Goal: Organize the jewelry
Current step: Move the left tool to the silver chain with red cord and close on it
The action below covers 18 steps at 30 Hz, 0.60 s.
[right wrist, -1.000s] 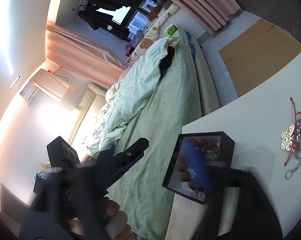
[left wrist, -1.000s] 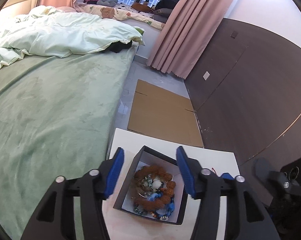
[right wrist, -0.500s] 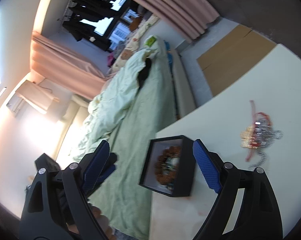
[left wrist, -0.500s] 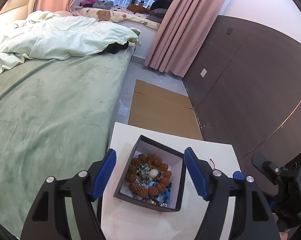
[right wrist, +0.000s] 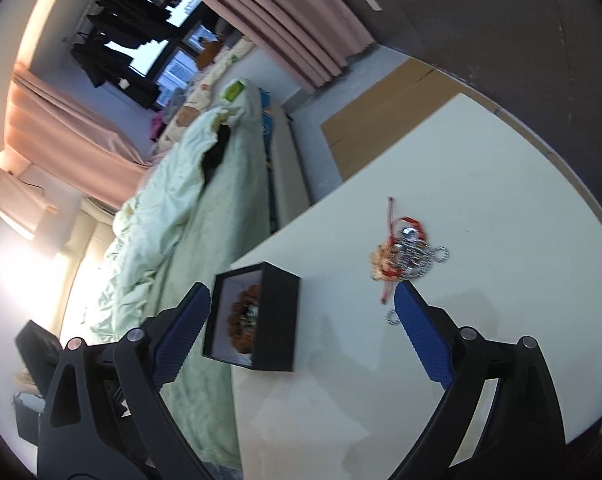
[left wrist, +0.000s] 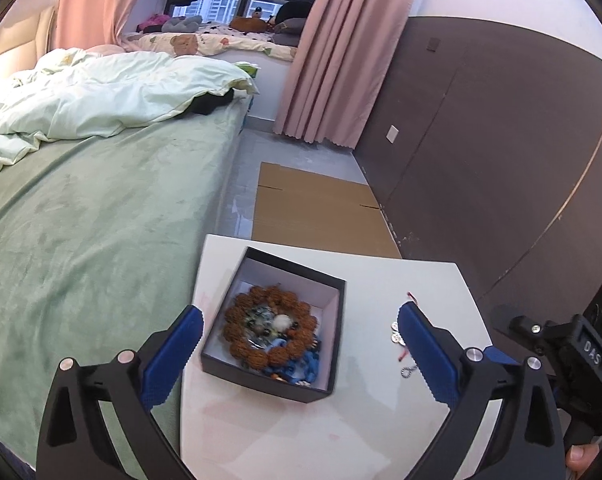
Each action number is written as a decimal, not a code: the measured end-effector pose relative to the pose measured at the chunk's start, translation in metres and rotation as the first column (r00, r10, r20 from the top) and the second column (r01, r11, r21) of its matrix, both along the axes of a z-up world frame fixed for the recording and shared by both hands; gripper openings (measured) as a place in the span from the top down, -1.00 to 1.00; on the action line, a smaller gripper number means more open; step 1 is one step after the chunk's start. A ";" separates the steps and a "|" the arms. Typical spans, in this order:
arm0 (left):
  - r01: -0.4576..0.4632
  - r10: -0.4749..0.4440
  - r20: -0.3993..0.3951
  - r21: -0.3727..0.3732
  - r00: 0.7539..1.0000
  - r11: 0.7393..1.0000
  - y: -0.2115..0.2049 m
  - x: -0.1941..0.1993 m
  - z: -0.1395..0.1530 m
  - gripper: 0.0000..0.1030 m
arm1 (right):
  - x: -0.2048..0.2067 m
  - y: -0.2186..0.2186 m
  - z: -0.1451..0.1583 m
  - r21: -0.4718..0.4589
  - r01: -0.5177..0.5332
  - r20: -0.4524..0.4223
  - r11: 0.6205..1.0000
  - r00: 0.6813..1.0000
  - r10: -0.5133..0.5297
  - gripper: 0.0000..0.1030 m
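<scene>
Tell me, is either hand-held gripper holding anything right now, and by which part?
Nothing is held. The left hand-held gripper has just been opening and stands clear of the black box; the right hand-held gripper is open and empty, the jewelry tangle lying loose.

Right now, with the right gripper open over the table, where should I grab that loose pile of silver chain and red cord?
Take the chain-and-cord pile at its bunched middle, where silver links and gold charm overlap, coming from above with the right gripper straddling it. It lies flat on the white table; the thin cord tail alone would probably slip.

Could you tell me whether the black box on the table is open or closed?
Open: the black box has no lid on, and a brown bead bracelet lies visible inside.
</scene>
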<state>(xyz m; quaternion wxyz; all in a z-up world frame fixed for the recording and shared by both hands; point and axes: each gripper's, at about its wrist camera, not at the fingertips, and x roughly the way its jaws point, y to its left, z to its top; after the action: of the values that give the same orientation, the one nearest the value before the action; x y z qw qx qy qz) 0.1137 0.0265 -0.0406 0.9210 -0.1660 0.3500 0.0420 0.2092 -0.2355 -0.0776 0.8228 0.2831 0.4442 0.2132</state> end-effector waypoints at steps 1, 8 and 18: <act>0.008 -0.008 -0.001 0.004 1.000 1.000 -0.003 0.000 -0.001 -0.84 | 0.000 0.000 0.000 -0.009 -0.003 -0.003 1.000 1.000 0.003 -0.80; 0.061 -0.061 -0.008 0.033 0.998 0.998 -0.034 0.005 -0.006 -0.84 | -0.008 -0.013 0.005 -0.077 -0.025 0.004 0.997 1.000 0.026 -0.80; 0.169 -0.168 -0.021 0.059 0.986 0.984 -0.076 0.022 -0.018 -0.84 | 0.002 -0.053 -0.006 -0.121 -0.013 -0.062 0.993 0.998 0.006 -0.80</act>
<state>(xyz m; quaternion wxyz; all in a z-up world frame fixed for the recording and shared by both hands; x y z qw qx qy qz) 0.1362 -0.0498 -0.0586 0.9231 -0.1075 0.3685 -0.0240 0.2109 -0.2886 -0.0840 0.8235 0.2367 0.4827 0.1811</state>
